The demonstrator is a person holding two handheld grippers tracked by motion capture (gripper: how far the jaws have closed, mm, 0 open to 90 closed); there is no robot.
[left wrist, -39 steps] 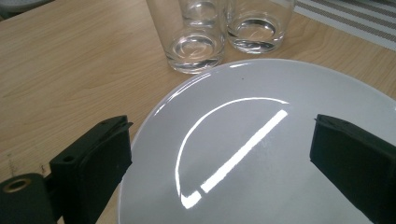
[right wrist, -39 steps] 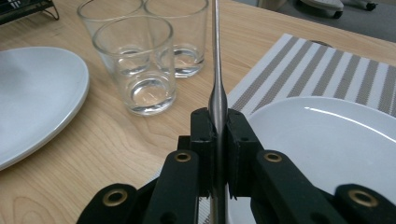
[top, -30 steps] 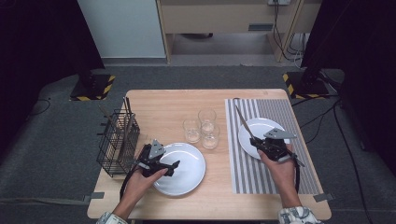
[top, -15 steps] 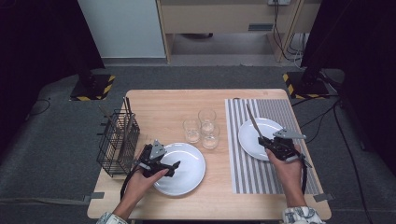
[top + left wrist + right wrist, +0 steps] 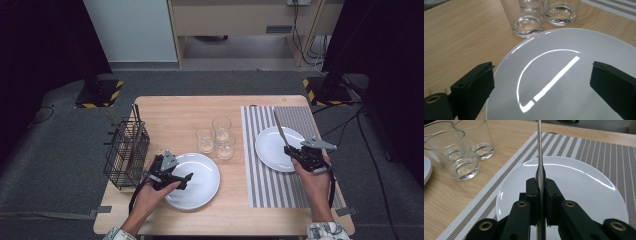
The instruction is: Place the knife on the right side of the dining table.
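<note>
Since the earlier frames: my right gripper [image 5: 295, 151] has carried the knife [image 5: 280, 130] from over the middle of the small plate [image 5: 272, 148] toward that plate's right rim; my left gripper [image 5: 176, 176] has kept its place.

High view.
- Table [image 5: 170, 112]: wire basket [image 5: 126, 152] at the left edge, with utensils I cannot identify standing in it.
- Three glasses [image 5: 217, 137] grouped at the centre.
- Large plate [image 5: 195, 180] near the front edge, left gripper over its left rim, jaws spread, nothing between them.
- Striped mat [image 5: 265, 180] on the right half, small plate on it.
- Knife pinched in my right gripper, tilted up and away over the small plate's right side, clear of the mat.

Left gripper view.
- Jaws wide apart above the large plate [image 5: 574, 82]; two glasses [image 5: 529, 20] just beyond its far rim.

Right gripper view.
- Jaws pressed on the knife [image 5: 540, 173] low on its length, the long end rising straight ahead over the small plate [image 5: 584, 192]; mat [image 5: 599, 152] beyond, glasses [image 5: 461, 157] to the left.

Risks, as I judge them.
- Thin, smooth metal held low: it could pivot or slip in the pads and drop onto the plate.
- A wide swing leftward could knock a glass.
</note>
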